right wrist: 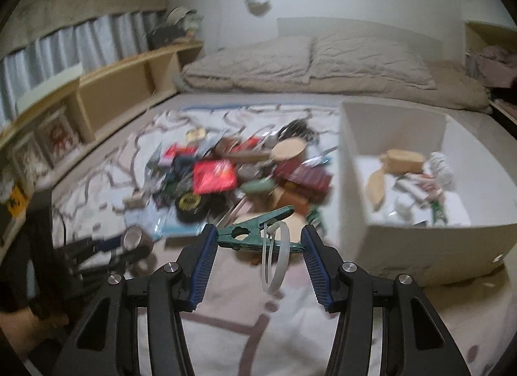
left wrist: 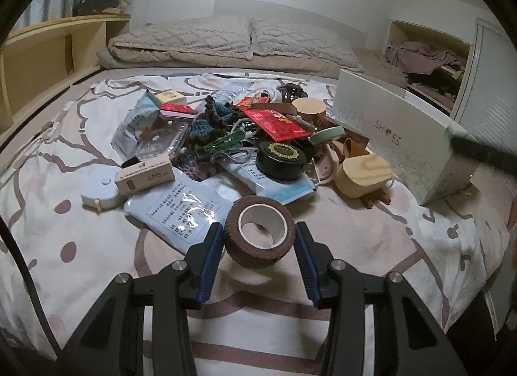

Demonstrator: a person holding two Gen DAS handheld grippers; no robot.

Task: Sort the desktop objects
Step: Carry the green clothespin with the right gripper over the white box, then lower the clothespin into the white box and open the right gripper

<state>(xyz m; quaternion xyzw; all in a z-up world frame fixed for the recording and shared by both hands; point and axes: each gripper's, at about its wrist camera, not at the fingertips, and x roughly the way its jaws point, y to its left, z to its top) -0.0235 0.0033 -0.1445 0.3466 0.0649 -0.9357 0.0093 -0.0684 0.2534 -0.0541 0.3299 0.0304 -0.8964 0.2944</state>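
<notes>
the left gripper pinches one brown tape roll between its blue pads, the roll's white core facing up, lifted just clear of the patterned bedspread. the right gripper clamps one green clothes peg crosswise between its pads, with a thin white loop dangling from the peg. beyond both lies a single heap of clutter: one black round tin, two round wooden boxes, one red packet. to the right stands one white shoe box, a few items already inside. two pillows lie farthest back.
</notes>
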